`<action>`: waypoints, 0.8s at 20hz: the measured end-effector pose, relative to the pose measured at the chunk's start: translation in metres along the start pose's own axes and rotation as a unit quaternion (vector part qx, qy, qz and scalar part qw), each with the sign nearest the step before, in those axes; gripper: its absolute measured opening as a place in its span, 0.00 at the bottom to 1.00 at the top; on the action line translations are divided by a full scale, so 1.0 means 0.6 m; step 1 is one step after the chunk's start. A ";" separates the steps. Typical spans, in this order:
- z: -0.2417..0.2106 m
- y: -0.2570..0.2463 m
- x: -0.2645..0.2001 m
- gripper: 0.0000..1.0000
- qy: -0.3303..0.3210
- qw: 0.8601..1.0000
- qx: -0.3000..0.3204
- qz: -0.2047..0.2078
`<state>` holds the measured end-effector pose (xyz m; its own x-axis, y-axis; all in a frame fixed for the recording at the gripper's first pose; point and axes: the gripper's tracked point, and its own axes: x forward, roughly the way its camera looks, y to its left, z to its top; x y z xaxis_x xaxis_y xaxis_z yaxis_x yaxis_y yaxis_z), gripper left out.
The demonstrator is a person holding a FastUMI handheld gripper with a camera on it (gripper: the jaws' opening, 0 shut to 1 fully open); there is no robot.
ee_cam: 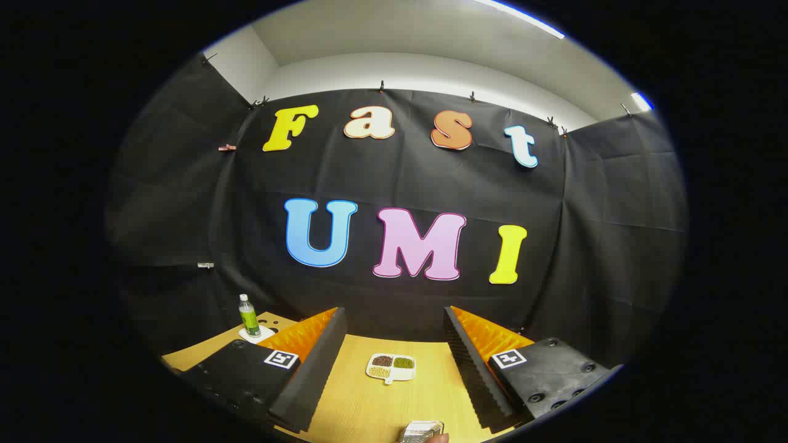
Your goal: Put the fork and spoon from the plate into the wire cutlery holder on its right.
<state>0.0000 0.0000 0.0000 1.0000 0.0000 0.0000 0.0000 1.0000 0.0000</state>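
Fingers [311,375] of the gripper [394,375] stand spread wide, grasping nothing, over the wooden table [363,406], with a white divided dish [391,367] between them at twelve o'clock and a green bottle [249,315] at ten o'clock.

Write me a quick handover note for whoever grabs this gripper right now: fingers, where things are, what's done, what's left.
Gripper: open, fingers spread wide, holding nothing, pointing level toward the booth wall over the wooden table.
Between and just beyond the fingers: a small white divided dish of grains or beans.
Beyond the left finger: a green bottle standing on a white coaster.
Below the fingers, close in: a silvery metal object, too cut off to identify.
Fork, spoon, plate and cutlery holder cannot be located from here.
Done: nothing that can be confirmed.
Left: find the plate, move fork and spoon to the holder.
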 end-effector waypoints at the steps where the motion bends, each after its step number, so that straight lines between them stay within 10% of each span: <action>1: 0.000 0.000 -0.003 0.97 -0.001 1.000 -0.001 0.002; 16: 0.012 0.025 -0.002 0.97 -0.001 1.000 -0.002 0.021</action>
<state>-0.0015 0.0150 0.0072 0.9991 0.0423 0.0017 -0.0423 0.9991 -0.0041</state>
